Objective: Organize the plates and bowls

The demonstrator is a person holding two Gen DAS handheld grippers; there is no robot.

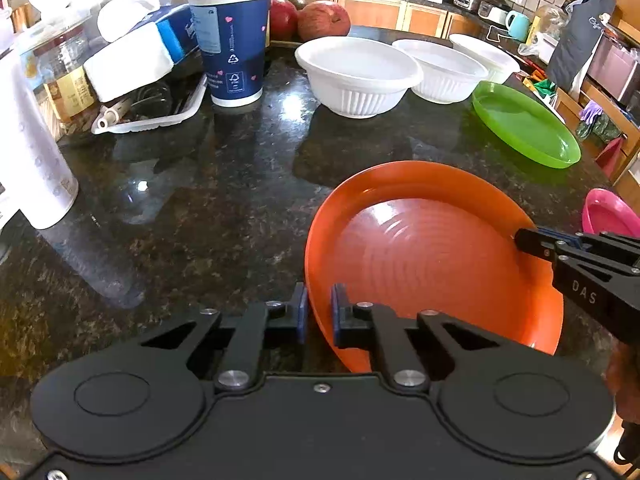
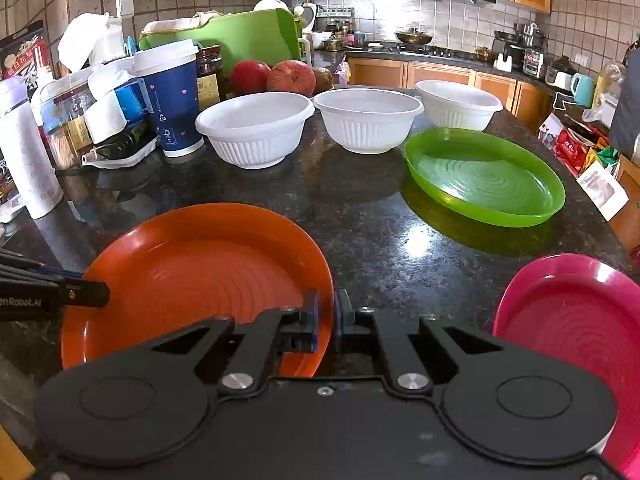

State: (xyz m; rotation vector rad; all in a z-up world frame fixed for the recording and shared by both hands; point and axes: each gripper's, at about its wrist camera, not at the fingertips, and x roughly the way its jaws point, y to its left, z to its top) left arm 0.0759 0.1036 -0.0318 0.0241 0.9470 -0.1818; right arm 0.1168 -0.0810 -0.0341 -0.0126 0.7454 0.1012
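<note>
An orange plate sits on the dark granite counter, held at both sides. My left gripper is shut on its left rim; it enters the right wrist view as black fingertips. My right gripper is shut on the plate's right rim and shows in the left wrist view. A green plate lies further back on the right. A pink plate is at the near right. Three white bowls stand in a row behind.
Clutter fills the left: a blue paper cup, jars, a tissue pack, a white bottle and a plastic tray. Apples lie behind the bowls. The counter edge runs along the right.
</note>
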